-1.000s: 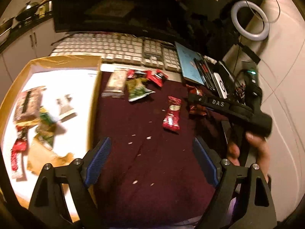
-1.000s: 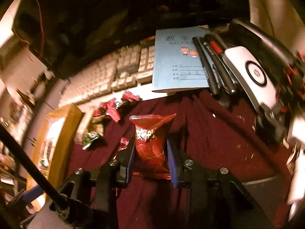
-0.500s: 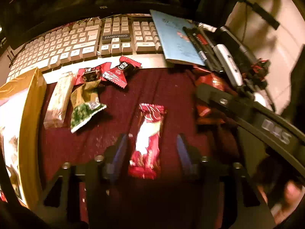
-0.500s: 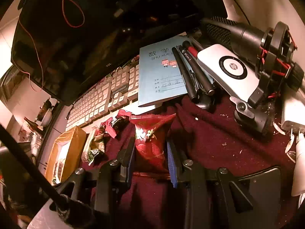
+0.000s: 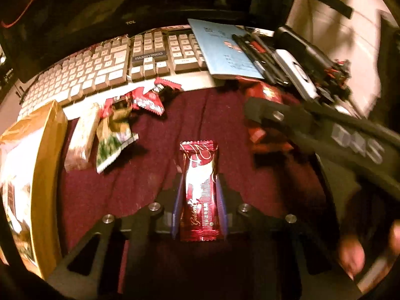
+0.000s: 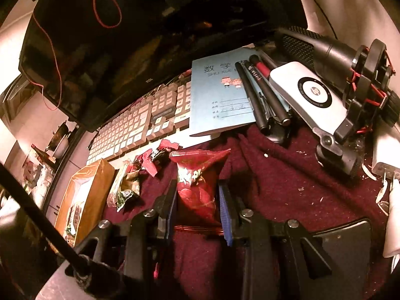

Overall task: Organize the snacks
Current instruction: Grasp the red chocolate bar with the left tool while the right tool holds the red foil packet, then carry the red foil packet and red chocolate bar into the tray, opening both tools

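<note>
Left tongs (image 5: pixel 199 187): jaws closing on a red-and-white wafer packet (image 5: pixel 200 190) lying lengthwise between the 2 blue pads on the maroon cloth (image 5: pixel 150 175); the pads sit against its sides. Right tongs (image 6: pixel 197 200): clenched on a red snack bag (image 6: pixel 197 182), its top projecting beyond the fingertips. Loose snacks (image 5: pixel 117 130) lie near the keyboard (image 5: pixel 112 67), beside the cardboard box (image 5: pixel 47 175).
</note>
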